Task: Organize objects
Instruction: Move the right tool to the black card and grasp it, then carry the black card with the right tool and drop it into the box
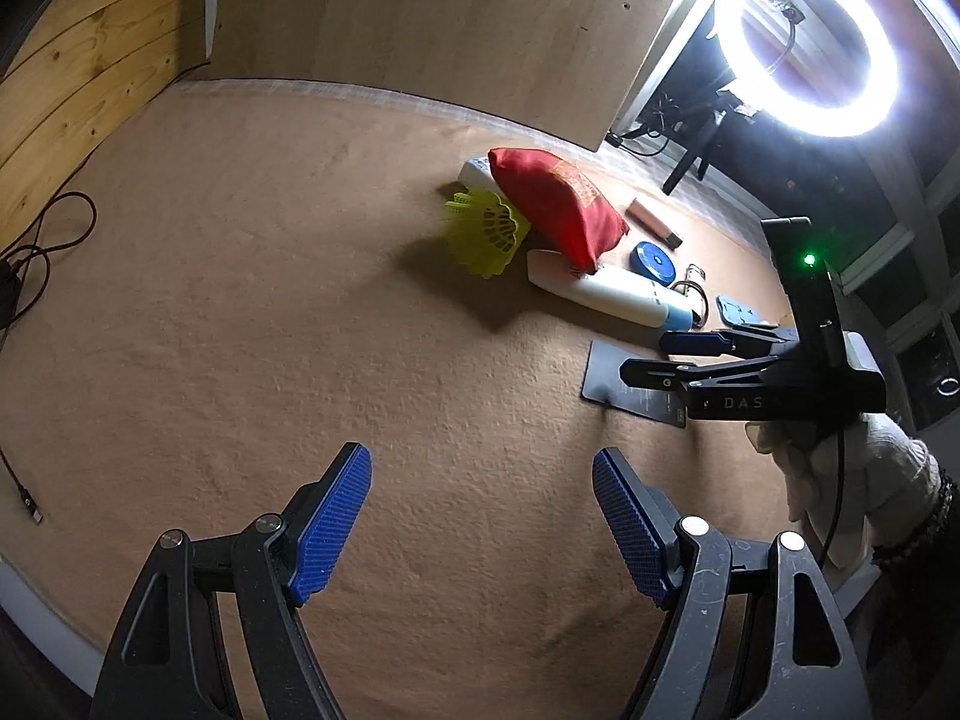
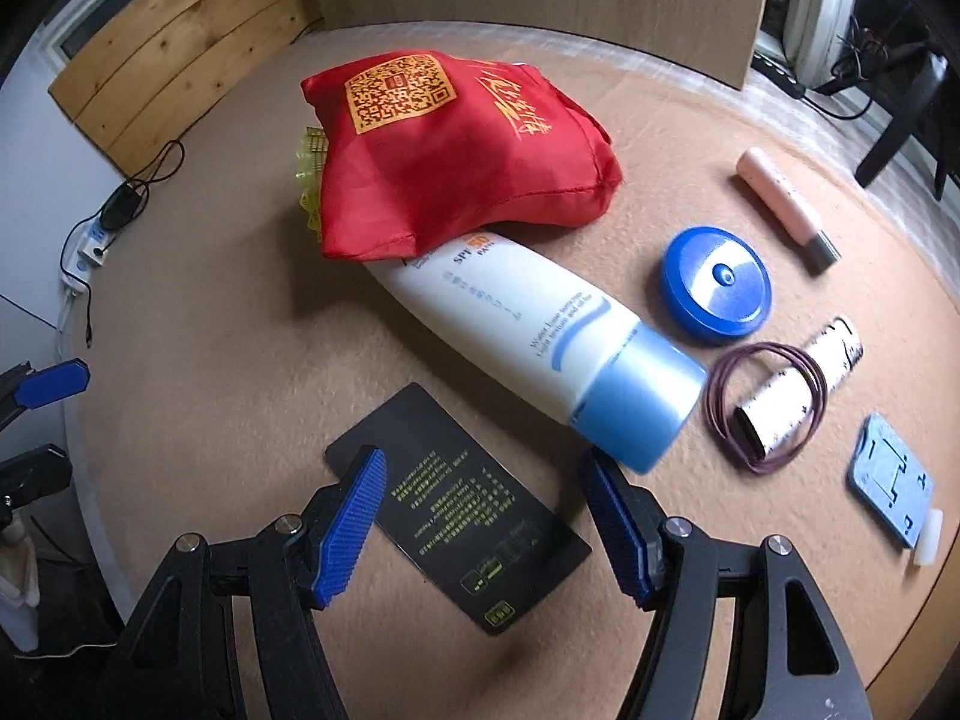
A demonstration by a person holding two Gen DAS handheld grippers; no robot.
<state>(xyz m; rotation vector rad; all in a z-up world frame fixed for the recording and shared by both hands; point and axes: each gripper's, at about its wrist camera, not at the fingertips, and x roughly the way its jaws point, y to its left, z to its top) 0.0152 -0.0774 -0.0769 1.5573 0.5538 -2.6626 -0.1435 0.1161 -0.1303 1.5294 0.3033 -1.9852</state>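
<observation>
Both hand-held grippers spread, empty: right (image 2: 480,516) over black card (image 2: 459,531) on bench (image 2: 210,330), left (image 1: 480,516) over bare bench. Risks: flat card slipping from pads; nudging tube (image 2: 534,348) w/ red bag (image 2: 456,156) resting on it.

Right tongs (image 2: 480,522) open over black card (image 2: 459,531), w/ red pouch (image 2: 456,150) atop white tube (image 2: 528,336).

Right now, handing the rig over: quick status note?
Left gripper: open, empty, over bare mat.
Right gripper: open, empty, above the black card.
Red pouch lies on the white tube; yellow shuttlecock beside it. Blue round lid, pink tube, purple bands lie apart.
Done: nothing visibly sorted. Left: everything.
</observation>
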